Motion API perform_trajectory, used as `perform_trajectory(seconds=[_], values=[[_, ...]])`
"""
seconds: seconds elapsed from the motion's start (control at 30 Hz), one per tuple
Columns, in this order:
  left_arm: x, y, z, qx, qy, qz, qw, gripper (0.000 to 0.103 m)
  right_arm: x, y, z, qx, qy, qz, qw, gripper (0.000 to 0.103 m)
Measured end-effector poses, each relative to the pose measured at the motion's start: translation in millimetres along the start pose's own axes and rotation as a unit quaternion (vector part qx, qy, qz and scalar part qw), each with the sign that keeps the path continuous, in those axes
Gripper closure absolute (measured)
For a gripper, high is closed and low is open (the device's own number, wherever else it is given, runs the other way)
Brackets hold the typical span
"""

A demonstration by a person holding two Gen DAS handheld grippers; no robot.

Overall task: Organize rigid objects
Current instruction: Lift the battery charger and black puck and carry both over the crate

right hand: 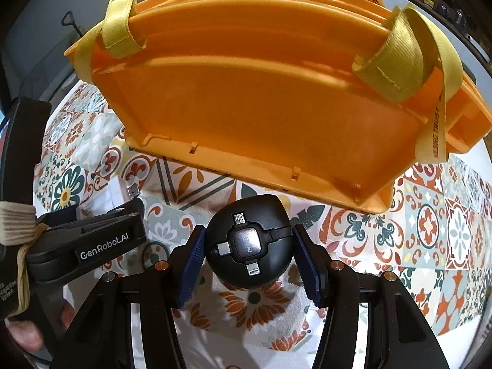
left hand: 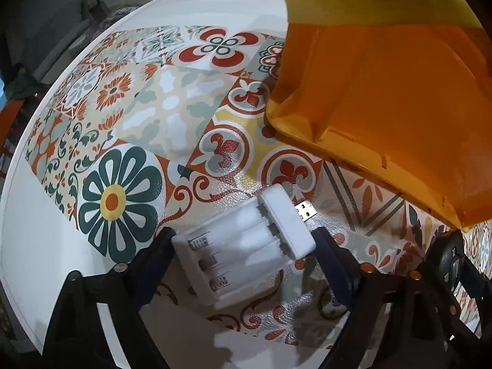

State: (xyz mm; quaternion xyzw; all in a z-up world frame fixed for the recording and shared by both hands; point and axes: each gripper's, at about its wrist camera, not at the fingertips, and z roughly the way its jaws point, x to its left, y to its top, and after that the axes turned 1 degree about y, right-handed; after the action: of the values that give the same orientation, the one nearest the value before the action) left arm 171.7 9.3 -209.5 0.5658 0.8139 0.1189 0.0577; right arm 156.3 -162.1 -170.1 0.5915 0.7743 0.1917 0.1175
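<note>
A white battery charger [left hand: 243, 246] with a USB plug [left hand: 306, 210] lies flat on the patterned mat. My left gripper [left hand: 244, 236] points down over it, and its blue pads meet the charger's two ends. The same charger [right hand: 107, 196] shows at the left of the right wrist view. My right gripper [right hand: 249, 228] is shut on a round black multi-plug cable reel [right hand: 249, 243], held just above the mat. An orange plastic bin [right hand: 261, 107] with yellow straps [right hand: 396, 61] stands right behind both grippers. The bin [left hand: 384, 92] fills the upper right of the left wrist view.
A round white table [left hand: 18, 215] carries the tile-patterned mat [left hand: 138, 107]. The left gripper's black body [right hand: 92, 240] and a person's hand [right hand: 24, 335] sit close to the left of the right gripper. Dark furniture lies beyond the table's far edge.
</note>
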Motion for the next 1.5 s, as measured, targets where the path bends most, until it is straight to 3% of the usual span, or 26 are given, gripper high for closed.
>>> perform_trajectory(seconds=[0.23,0.73,1.5], values=[[-3.9,-6.7,-7.6,-0.006,-0.01,0.045,0.9989,0.014,2.9,-2.3,-6.1,-0.003,0.004,0.012,1.0,0.047],[-0.1,-14.2,-59.5,-0.058,-0.035,0.113,0.9913,0.014,0.6,-12.4,-33.9,-0.012,0.004,0.057,0.998,0.047],[7.8,-7.7,-144.8,-0.136,-0.09,0.123,0.979,0.014,6.5,-3.4,-109.9,-0.082,-0.004,0.076,0.994,0.047]])
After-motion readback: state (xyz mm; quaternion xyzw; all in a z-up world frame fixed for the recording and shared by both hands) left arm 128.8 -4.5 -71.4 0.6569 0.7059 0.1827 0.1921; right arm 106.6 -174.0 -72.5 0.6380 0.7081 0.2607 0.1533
